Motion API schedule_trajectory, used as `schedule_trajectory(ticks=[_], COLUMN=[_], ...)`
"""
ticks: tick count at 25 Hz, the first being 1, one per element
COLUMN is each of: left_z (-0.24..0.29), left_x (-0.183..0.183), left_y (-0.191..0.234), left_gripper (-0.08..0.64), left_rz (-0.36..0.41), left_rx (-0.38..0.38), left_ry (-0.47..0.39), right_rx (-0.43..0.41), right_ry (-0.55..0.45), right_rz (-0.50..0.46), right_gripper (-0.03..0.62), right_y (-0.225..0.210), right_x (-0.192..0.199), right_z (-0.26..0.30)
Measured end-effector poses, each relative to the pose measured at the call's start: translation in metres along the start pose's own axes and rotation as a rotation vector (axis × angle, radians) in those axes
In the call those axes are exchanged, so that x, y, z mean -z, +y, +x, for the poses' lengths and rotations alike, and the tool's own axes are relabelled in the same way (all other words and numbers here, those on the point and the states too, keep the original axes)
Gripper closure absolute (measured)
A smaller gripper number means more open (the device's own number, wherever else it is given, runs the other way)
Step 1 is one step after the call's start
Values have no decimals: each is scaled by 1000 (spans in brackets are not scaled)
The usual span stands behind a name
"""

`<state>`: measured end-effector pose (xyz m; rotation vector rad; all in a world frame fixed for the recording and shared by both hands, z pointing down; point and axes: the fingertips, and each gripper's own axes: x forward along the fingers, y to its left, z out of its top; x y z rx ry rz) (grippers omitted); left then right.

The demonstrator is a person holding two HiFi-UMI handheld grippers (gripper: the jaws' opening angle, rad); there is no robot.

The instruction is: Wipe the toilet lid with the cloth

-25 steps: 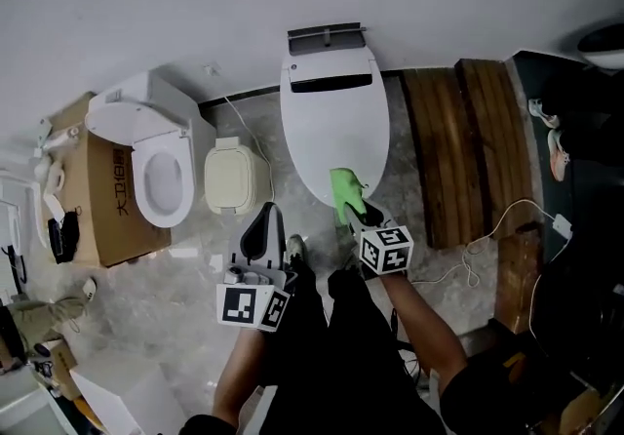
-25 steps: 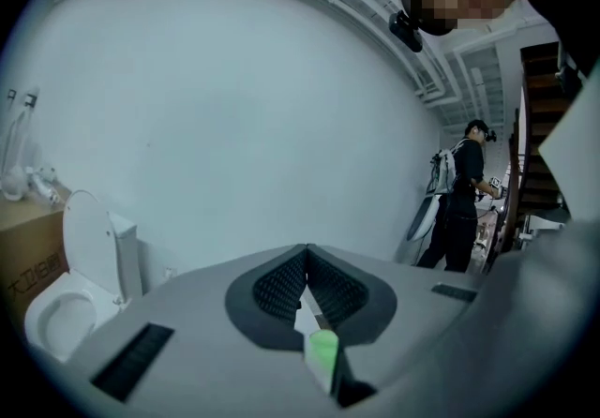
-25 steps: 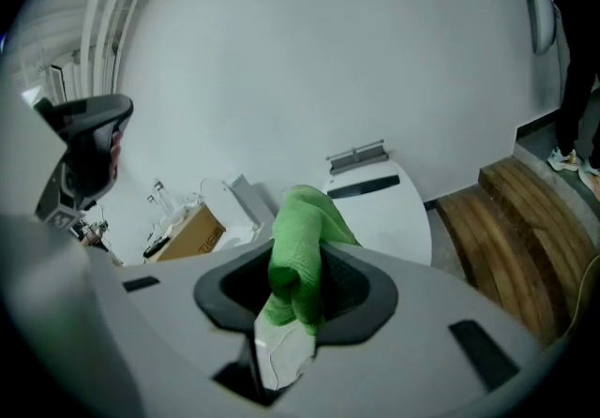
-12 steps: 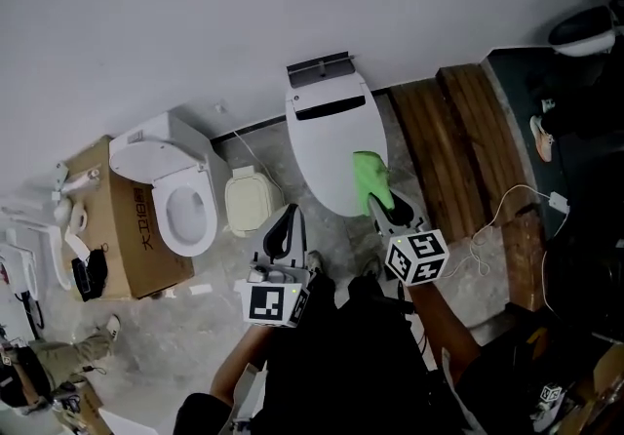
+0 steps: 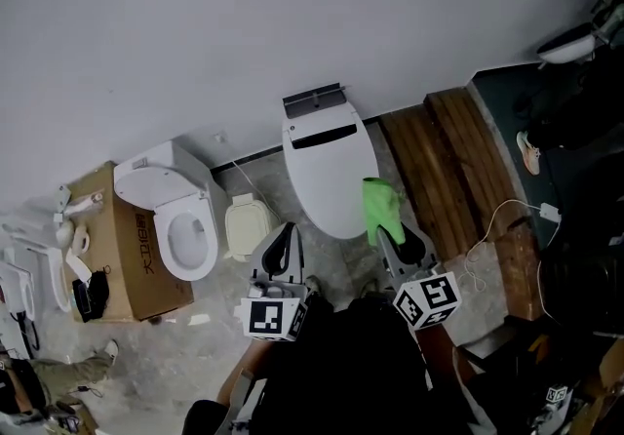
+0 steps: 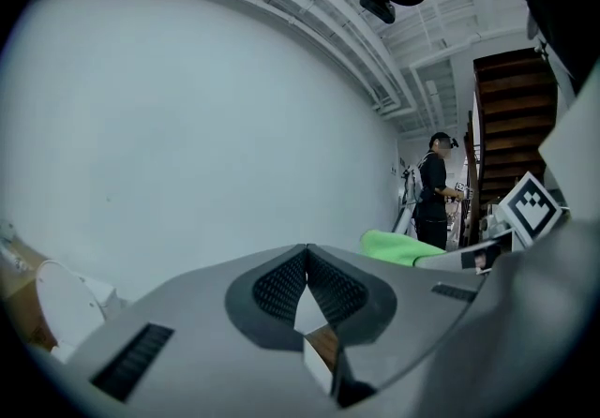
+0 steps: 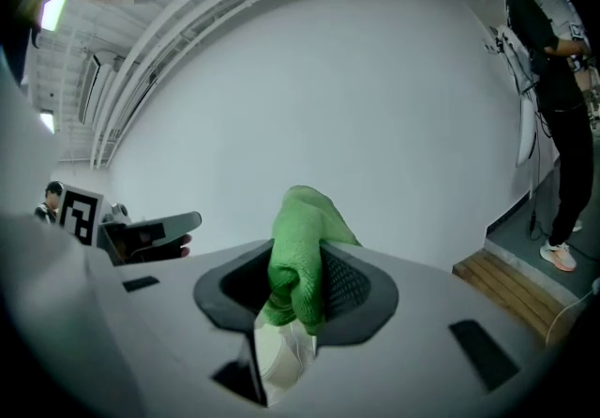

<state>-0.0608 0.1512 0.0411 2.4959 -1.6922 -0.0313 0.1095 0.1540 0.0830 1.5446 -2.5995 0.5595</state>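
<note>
Since a second ago the right claw (image 5: 390, 234) has carried the green cloth (image 5: 381, 208) off the front rim of the toilet lid (image 5: 325, 168) to the lid's right-hand edge. The left claw (image 5: 284, 230) has kept to its station short of the bowl.

The right claw is clamped on the cloth (image 7: 298, 252), with a bunched fold standing up out of the pads and a tail hanging below them. Its own view looks at bare wall rather than porcelain, so the claw seems tilted up and the cloth lifted clear. That is probably a pause between strokes. The lid lies ahead and to the left of this claw, closed and flat, with most of its surface within a sweep.

The left claw (image 6: 307, 263) is closed on nothing, its pads meeting at the tips. It is likely held back to keep out of the wiping path.

Beyond the left claw stand a small cream bin (image 5: 248, 226), a second toilet (image 5: 172, 218) with its seat open, and a cardboard box (image 5: 133, 250). To the right of the right claw lie wooden planks (image 5: 454, 170) and a white cable (image 5: 500, 225) on the floor. The cable could catch a foot. Nothing sits on the lid itself. A person (image 7: 548, 79) stands far off by the wall.
</note>
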Motion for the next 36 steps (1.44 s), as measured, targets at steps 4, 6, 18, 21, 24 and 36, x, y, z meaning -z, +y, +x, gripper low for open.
schedule_trajectory(ticks=[4,6,18,21,24,36], left_z=[-2,-1,-2,-3,-3,4], left_x=[-4,-4,-4,-3,-1,0], left_y=[-8,-12,-35,-35,-37,-45], left_gripper=[551,551,551,551,551,551], left_rz=[13,10,40,37,36,38], left_rx=[14,22,44,43,42,55], left_ry=[-11,-13,-18,-11,-9,-11], right_rx=[-5,-7,-15,-23,-22,-7], right_ry=[-34,-38,-48,-43,-41,-46], right_rz=[-23,-30,-49,-46,-46,-58], right_gripper=[460,460,460,460,460,461], right_y=[6,7,6,9,9,-1], right_x=[-10,-11,-8,-4,-3,-3], right_z=[-15,-17,-30,-29,-30,-33])
